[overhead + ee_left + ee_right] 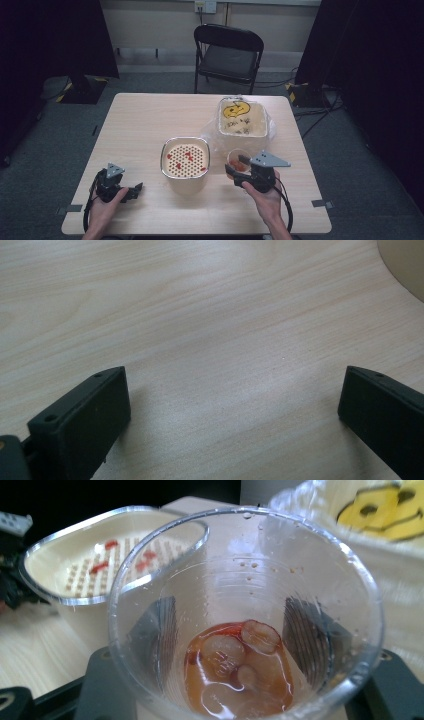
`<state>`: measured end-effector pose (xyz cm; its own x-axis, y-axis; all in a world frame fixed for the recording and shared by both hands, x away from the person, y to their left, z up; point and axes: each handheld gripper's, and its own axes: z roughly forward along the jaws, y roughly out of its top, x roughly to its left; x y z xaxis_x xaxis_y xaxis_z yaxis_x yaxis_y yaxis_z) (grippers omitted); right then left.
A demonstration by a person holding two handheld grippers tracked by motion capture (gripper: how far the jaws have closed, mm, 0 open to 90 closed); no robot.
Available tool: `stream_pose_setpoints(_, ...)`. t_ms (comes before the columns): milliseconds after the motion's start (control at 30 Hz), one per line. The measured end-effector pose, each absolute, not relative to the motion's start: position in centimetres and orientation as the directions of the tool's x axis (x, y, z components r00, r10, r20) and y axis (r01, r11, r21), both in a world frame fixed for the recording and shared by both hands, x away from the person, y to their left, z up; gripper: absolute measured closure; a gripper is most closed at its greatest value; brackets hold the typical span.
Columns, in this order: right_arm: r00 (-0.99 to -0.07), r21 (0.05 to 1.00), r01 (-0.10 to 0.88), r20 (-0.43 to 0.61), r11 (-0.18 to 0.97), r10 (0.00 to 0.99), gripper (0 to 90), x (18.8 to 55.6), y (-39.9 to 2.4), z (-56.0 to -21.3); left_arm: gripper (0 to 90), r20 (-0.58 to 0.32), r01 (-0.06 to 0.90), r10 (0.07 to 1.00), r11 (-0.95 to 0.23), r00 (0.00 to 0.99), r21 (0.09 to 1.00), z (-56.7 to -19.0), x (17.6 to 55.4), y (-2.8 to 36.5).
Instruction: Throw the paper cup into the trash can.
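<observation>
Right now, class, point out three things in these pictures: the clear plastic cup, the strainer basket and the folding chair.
clear plastic cup [240,580], right gripper view, on its inner back wall.
strainer basket [185,159], high view, on its perforated floor.
folding chair [228,61], high view, on its seat.

At lower left of the high view, the left hand [102,210] rests low with its left gripper [134,190], jaws wide apart. At lower right, the right gripper [236,167], jaws clamped, is raised in the right hand [265,197].

Left gripper [235,415] gapes wide over bare table [200,315].
</observation>
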<state>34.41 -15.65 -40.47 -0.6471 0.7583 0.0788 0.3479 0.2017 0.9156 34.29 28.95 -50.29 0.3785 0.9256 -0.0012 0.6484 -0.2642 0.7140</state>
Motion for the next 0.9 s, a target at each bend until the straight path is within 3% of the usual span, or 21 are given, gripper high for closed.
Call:
stream_pose_setpoints(600, -0.642, 0.951, 0.227, -0.018, 0.212, 0.767, 39.4, 37.1, -13.5, -35.5, 0.0, -0.007, 0.650, 0.927, -0.258, 0.376, 0.715, -50.3, 34.3, 28.9)
stream_pose_setpoints(900, -0.615, 0.941, 0.163, -0.138, 0.297, 0.777, 40.5, 38.7, -11.8, -34.2, 0.0, -0.006, 0.650, 0.926, -0.259, 0.376, 0.714, -50.3, 34.3, 28.9)
